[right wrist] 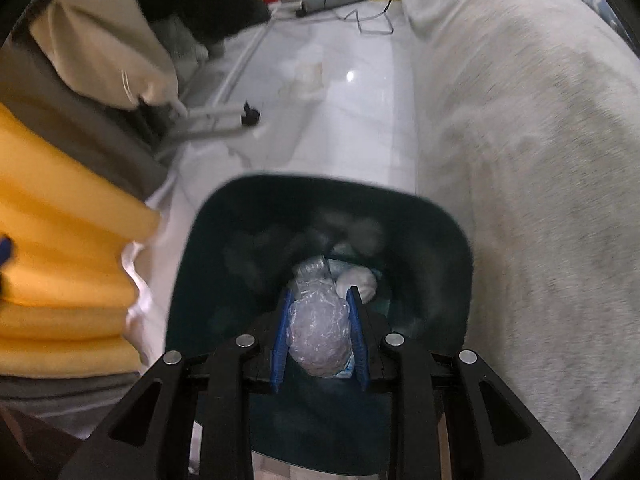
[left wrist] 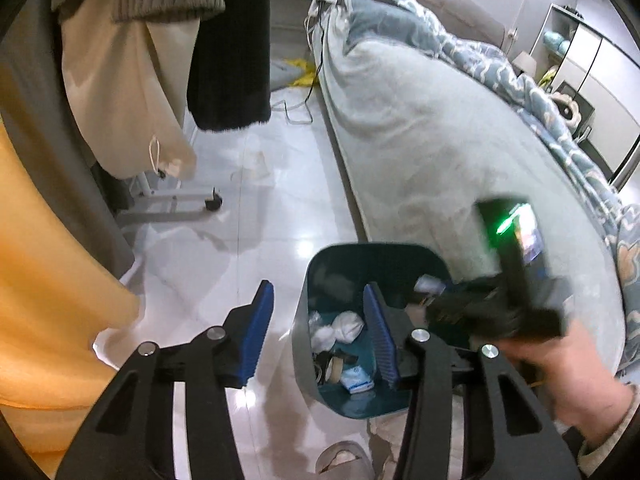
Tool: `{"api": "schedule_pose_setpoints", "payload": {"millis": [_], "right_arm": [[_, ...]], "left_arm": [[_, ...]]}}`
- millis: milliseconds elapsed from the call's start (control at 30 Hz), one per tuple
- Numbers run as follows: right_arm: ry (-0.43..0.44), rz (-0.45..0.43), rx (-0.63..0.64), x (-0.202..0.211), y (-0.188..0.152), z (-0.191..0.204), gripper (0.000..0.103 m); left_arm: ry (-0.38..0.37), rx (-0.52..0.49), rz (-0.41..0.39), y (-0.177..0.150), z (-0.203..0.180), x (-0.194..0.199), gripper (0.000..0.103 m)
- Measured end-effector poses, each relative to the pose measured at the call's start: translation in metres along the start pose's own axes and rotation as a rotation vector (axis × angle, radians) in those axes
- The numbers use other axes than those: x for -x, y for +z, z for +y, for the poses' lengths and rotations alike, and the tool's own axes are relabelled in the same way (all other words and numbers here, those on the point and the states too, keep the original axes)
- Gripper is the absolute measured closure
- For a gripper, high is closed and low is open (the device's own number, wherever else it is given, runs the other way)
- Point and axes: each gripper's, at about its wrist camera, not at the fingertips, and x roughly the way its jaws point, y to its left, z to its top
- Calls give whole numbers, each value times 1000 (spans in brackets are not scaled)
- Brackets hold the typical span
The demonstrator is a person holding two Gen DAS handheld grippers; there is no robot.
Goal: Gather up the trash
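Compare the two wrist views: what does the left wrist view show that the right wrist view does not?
Left wrist only: the empty left gripper, the person's hand and the patterned duvet.
Right wrist only: the right gripper clamping a crumpled plastic bottle above the bin's opening.
Both: the dark teal bin holding white wads, the glossy floor and the bed.

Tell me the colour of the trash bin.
Dark teal, the trash bin; the left wrist view shows it best, standing on the floor beside the bed.
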Motion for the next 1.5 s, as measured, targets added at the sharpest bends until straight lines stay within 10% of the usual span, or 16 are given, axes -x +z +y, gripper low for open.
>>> {"api": "schedule_pose_setpoints", "payload": {"millis": [100, 233, 400, 667, 1067, 1500], "right_arm": [[-32, 44, 26, -13, -5, 3, 74], [-62, 72, 47, -23, -16, 2, 37], [-51, 51, 47, -10, -34, -5, 36], [-19, -241, 44, 91, -52, -2, 25], [-106, -591, -66, 259, -154, -65, 4], [-243, -785, -141, 347, -272, -125, 3]], "left_arm": [[-7, -1, -41, 6, -3, 11, 54], [-12, -13, -85, 9, -8, 25, 54], [-6, -35, -125, 7, -15, 44, 44], [82, -50, -228, 0, -37, 81, 13], [83, -68, -344, -33, -77, 134, 4], [121, -155, -478, -63, -129, 178, 3]]}}
